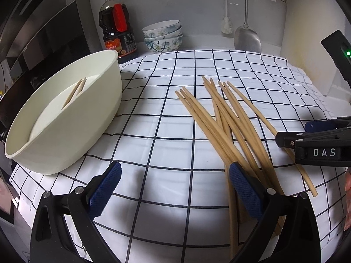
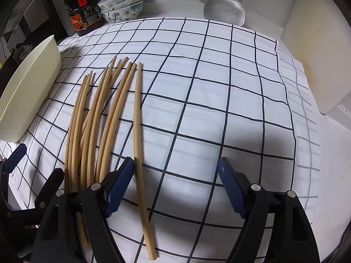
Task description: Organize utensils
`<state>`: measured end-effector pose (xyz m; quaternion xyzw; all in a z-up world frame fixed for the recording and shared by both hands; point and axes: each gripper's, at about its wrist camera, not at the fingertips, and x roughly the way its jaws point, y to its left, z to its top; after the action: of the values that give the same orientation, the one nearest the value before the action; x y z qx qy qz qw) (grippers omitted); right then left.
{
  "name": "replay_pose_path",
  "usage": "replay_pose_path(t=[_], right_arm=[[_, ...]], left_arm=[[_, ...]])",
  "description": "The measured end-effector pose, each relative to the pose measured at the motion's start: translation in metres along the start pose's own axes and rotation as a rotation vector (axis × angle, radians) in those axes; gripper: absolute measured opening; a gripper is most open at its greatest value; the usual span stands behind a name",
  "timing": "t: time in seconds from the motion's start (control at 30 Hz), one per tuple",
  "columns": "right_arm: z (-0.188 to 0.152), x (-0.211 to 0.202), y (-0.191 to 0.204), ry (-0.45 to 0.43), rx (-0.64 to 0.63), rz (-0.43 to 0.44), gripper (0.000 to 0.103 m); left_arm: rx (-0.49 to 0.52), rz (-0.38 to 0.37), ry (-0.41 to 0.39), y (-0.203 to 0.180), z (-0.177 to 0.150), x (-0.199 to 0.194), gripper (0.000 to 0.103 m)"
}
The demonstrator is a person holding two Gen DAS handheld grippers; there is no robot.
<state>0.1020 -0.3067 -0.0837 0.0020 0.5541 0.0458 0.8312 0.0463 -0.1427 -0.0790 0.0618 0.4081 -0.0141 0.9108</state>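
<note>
Right now I have both grippers low over the checked cloth (image 2: 197, 92), and neither one is holding anything. My left gripper (image 1: 175, 188) has its fingers spread wide; its right-hand blue pad (image 1: 245, 188) lies over the near ends of the chopsticks (image 1: 223, 118), with only bare cloth between the two pads. My right gripper (image 2: 175, 188) is spread wide too. Its left pad (image 2: 119, 186) sits just beside one chopstick (image 2: 138, 131) that lies a little apart from the others, on their right, and that stick runs down between the fingers without being pinched; whether the pad actually touches it I cannot tell.

The rest of the chopsticks lie fanned in a loose bundle on the cloth, tips pointing toward the back wall, a few crossing one another. To their left stands a cream tub (image 1: 72, 118), and from the left wrist view I can see two chopsticks (image 1: 75, 92) already resting inside it, leaning on its divider.

At the back of the counter stand a dark sauce bottle (image 1: 116, 28), a stack of flowered bowls (image 1: 163, 36), and a metal spatula (image 1: 246, 35) leaning against the wall. The right gripper also shows at the right edge of the left wrist view.
</note>
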Motion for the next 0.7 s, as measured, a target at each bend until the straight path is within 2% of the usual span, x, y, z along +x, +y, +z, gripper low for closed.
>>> replay_pose_path(t=[0.2, 0.37, 0.57, 0.7], right_arm=[[0.0, 0.001, 0.001, -0.001, -0.001, -0.002, 0.075], [0.0, 0.0, -0.001, -0.004, 0.006, 0.003, 0.075], [0.0, 0.001, 0.001, -0.005, 0.002, -0.013, 0.076], [0.001, 0.001, 0.002, -0.008, 0.003, -0.012, 0.076]], left_arm=[[-0.003, -0.024, 0.0, -0.005, 0.005, 0.0, 0.097], [0.01, -0.009, -0.007, -0.007, 0.006, 0.004, 0.098], [-0.014, -0.013, 0.023, 0.006, 0.0, 0.006, 0.097], [-0.01, 0.012, 0.03, 0.014, -0.003, 0.008, 0.097]])
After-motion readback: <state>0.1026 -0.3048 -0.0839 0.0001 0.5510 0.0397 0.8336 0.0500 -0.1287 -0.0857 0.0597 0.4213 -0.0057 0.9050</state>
